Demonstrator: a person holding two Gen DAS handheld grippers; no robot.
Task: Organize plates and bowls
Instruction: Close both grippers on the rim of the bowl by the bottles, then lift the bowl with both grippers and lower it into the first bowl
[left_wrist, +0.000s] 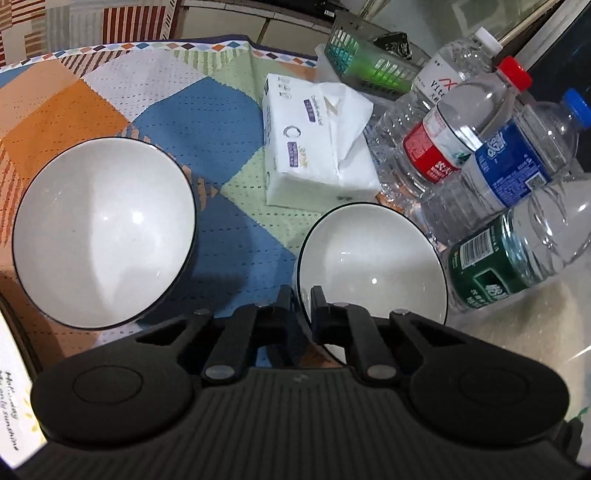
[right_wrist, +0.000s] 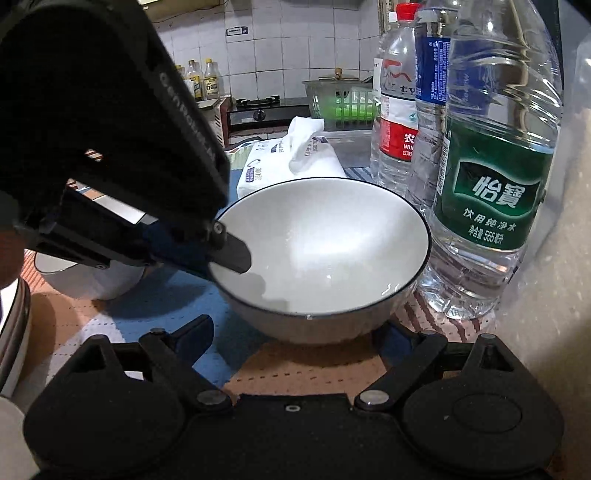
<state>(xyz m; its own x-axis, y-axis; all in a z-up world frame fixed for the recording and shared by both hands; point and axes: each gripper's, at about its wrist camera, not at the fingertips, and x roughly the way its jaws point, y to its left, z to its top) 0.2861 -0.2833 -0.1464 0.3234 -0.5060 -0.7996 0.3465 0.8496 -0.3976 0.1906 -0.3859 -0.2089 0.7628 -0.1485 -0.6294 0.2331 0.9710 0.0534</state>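
Note:
Two white bowls with dark rims sit on a patterned cloth (left_wrist: 221, 122). In the left wrist view the larger-looking bowl (left_wrist: 103, 232) is at the left and the second bowl (left_wrist: 373, 266) is at centre right. My left gripper (left_wrist: 301, 299) is shut on the near rim of this second bowl, one finger inside and one outside. The right wrist view shows the same bowl (right_wrist: 325, 251) with the left gripper's finger (right_wrist: 231, 253) over its left rim. My right gripper (right_wrist: 295, 332) stands open just in front of the bowl, touching nothing. The other bowl (right_wrist: 92, 280) is partly hidden behind the left gripper.
Several water bottles (left_wrist: 480, 147) stand close to the right of the gripped bowl, the green-labelled one (right_wrist: 491, 192) almost touching it. A tissue pack (left_wrist: 314, 140) lies behind the bowls, a green basket (left_wrist: 369, 62) further back. A white item with writing (left_wrist: 11, 406) sits at the left edge.

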